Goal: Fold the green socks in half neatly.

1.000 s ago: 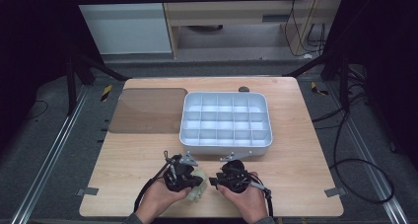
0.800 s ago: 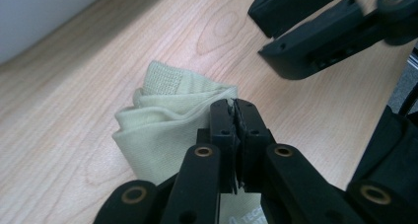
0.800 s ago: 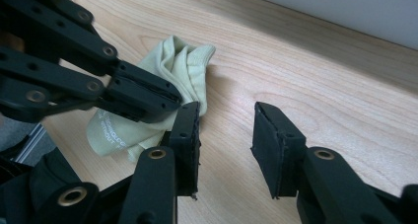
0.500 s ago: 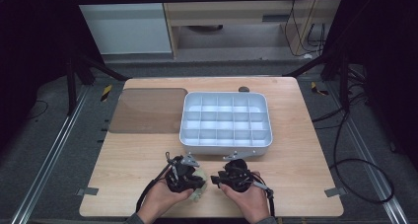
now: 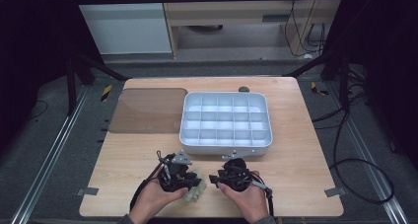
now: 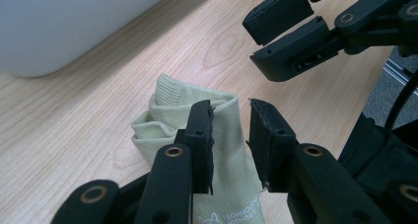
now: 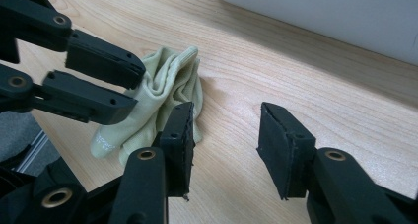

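A pale green folded cotton sock point(image 5: 195, 189) with white lettering near one end lies on the light wooden surface point(image 5: 305, 169), near its front edge at about 6 o'clock from the surface's middle, between the two hands. In the left gripper view the sock point(image 6: 222, 135) sits bunched under and between the left tongs point(image 6: 230, 135), whose jaws have just been opening; a gap shows between them, and the pads do not press the fabric. In the high view the left tongs point(image 5: 190, 179) sit at 9 o'clock of the sock, touching or just above it.

The right tongs point(image 7: 226, 145) stand apart, with bare wood between the jaws; they too have just been opening. The sock point(image 7: 167, 95) lies at 10 o'clock of them, just beside the left-hand jaw. In the high view the right tongs point(image 5: 217, 178) are at 3 o'clock of the sock, close to it.

Farther out, at 12 o'clock from the hands, sits a white plastic tray with a grid of compartments point(image 5: 185, 130). At 9 o'clock of the tray lies a brown translucent flat lid point(image 5: 148, 110), just beside it. A small dark round object point(image 5: 243, 89) rests at the surface's far edge, behind the tray.
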Action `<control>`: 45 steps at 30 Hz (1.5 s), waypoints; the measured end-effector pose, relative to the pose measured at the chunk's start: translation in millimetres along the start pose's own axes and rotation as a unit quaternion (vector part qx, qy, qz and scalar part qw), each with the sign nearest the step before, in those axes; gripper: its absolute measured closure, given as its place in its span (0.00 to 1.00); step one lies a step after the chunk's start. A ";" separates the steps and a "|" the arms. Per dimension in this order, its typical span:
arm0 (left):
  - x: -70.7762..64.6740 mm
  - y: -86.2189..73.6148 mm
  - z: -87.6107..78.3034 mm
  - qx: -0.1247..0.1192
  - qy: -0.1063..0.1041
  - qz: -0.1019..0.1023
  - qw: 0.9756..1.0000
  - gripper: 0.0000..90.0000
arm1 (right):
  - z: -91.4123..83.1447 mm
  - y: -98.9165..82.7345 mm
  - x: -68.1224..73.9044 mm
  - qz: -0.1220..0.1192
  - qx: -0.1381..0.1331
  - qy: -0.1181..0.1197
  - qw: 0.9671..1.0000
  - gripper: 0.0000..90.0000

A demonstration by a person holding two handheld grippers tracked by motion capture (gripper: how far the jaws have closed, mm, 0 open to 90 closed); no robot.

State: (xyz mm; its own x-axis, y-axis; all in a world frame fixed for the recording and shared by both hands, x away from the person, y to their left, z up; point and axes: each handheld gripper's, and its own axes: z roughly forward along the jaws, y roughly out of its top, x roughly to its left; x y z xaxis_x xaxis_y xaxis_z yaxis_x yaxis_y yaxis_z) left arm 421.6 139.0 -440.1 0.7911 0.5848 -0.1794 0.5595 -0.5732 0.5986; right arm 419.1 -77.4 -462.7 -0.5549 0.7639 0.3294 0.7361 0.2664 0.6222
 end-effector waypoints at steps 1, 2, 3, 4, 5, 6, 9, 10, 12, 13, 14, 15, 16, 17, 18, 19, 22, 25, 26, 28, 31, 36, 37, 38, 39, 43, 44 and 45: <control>0.3 -0.2 -0.9 -0.002 -0.001 -0.001 1.000 0.78 | 0.0 0.0 0.0 0.000 0.000 0.000 1.000 0.64; 0.8 -0.2 -1.8 -0.003 -0.001 -0.001 1.000 0.78 | 0.0 -0.1 -0.4 -0.002 0.000 -0.001 1.000 0.63; 1.1 -0.2 -3.1 -0.004 0.001 -0.001 1.000 0.78 | 0.0 -0.1 -0.5 -0.002 0.000 -0.001 1.000 0.63; 1.4 -0.4 -4.1 -0.006 -0.001 -0.003 1.000 0.78 | 0.0 -0.1 -0.5 -0.002 0.000 -0.001 1.000 0.63; 2.0 -0.5 -6.4 -0.008 0.000 -0.004 1.000 0.78 | -0.1 -0.1 -0.6 -0.002 0.000 -0.001 1.000 0.62; 2.2 -0.6 -7.4 -0.010 0.001 -0.003 1.000 0.78 | -0.3 -0.1 -0.6 -0.002 -0.001 -0.002 1.000 0.62; 2.5 -0.9 -13.0 -0.019 0.002 -0.005 1.000 0.74 | -0.7 0.1 0.7 0.000 -0.001 0.002 1.000 0.58; 3.1 -0.9 -15.1 -0.020 0.006 -0.003 1.000 0.74 | -0.7 0.1 0.7 0.000 -0.001 0.002 1.000 0.58; 5.5 -1.5 -21.8 -0.026 0.014 -0.003 1.000 0.71 | -1.8 0.8 2.5 -0.002 -0.001 0.002 1.000 0.55; 7.2 -1.9 -25.1 -0.030 0.019 -0.003 0.999 0.69 | -2.6 1.3 4.0 -0.003 -0.002 0.004 1.000 0.54; 8.6 -2.4 -27.4 -0.033 0.022 -0.003 0.999 0.66 | -3.6 2.2 5.7 -0.006 -0.004 0.005 1.000 0.51; 11.4 -3.4 -31.1 -0.036 0.029 -0.007 0.999 0.60 | -5.1 4.5 10.4 -0.009 -0.007 0.007 1.000 0.45; 13.2 -4.3 -33.3 -0.037 0.035 -0.007 0.999 0.60 | -5.1 4.5 10.4 -0.009 -0.007 0.007 1.000 0.45; 16.2 -6.0 -36.4 -0.039 0.044 -0.011 0.998 0.57 | -5.3 5.6 12.5 -0.007 -0.007 0.008 1.000 0.42; 19.1 -7.6 -38.5 -0.040 0.049 -0.014 0.998 0.52 | -5.0 7.3 15.1 -0.013 -0.010 0.010 1.000 0.39; 21.5 -9.7 -40.5 -0.040 0.056 -0.016 0.998 0.48 | -4.1 8.7 17.3 -0.016 -0.010 0.010 1.000 0.37; 27.5 -17.4 -44.6 -0.044 0.073 -0.020 0.996 0.40 | 1.9 12.1 23.0 -0.014 -0.006 0.016 1.000 0.32; 35.4 -28.9 -46.4 -0.043 0.086 -0.025 0.995 0.35 | 11.8 13.8 27.8 -0.013 0.000 0.024 1.000 0.31; 38.5 -33.5 -46.5 -0.042 0.091 -0.028 0.995 0.34 | 15.4 14.4 29.4 -0.015 0.003 0.024 1.000 0.31; 43.2 -40.0 -46.8 -0.040 0.101 -0.028 0.994 0.32 | 22.7 15.2 32.9 -0.014 0.010 0.024 1.000 0.32; 51.2 -51.3 -47.8 -0.036 0.114 -0.034 0.992 0.30 | 32.0 16.7 35.6 -0.016 0.020 0.020 0.999 0.33; 62.8 -67.1 -50.6 -0.033 0.138 -0.039 0.989 0.30 | 45.1 17.7 38.2 -0.020 0.040 0.012 0.999 0.36; 65.4 -70.1 -50.5 -0.032 0.141 -0.041 0.989 0.30 | 47.2 17.7 39.0 -0.020 0.045 0.010 0.999 0.36; 67.4 -72.2 -49.9 -0.034 0.143 -0.042 0.988 0.30 | 50.5 17.5 40.1 -0.021 0.049 0.009 0.999 0.37; 69.4 -74.2 -49.1 -0.036 0.143 -0.046 0.988 0.30 | 55.1 17.3 42.4 -0.023 0.057 0.008 0.998 0.40; 78.0 -82.0 -45.7 -0.039 0.152 -0.054 0.986 0.31 | 60.9 17.0 47.1 -0.029 0.067 0.003 0.997 0.45; 79.3 -83.3 -45.4 -0.039 0.153 -0.056 0.986 0.32 | 62.3 17.1 48.2 -0.031 0.068 -0.001 0.997 0.49; 81.0 -85.1 -45.4 -0.039 0.153 -0.057 0.986 0.32 | 62.8 17.1 48.8 -0.031 0.069 -0.002 0.997 0.51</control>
State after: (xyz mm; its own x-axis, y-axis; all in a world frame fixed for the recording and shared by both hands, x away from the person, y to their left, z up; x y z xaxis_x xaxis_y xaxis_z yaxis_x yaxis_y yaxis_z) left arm 426.8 261.2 -470.1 0.6053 0.7959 -0.0128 0.6110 -0.4543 0.6483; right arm 428.9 1.4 -480.6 -0.5993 0.7461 0.2902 0.7468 0.3906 0.5382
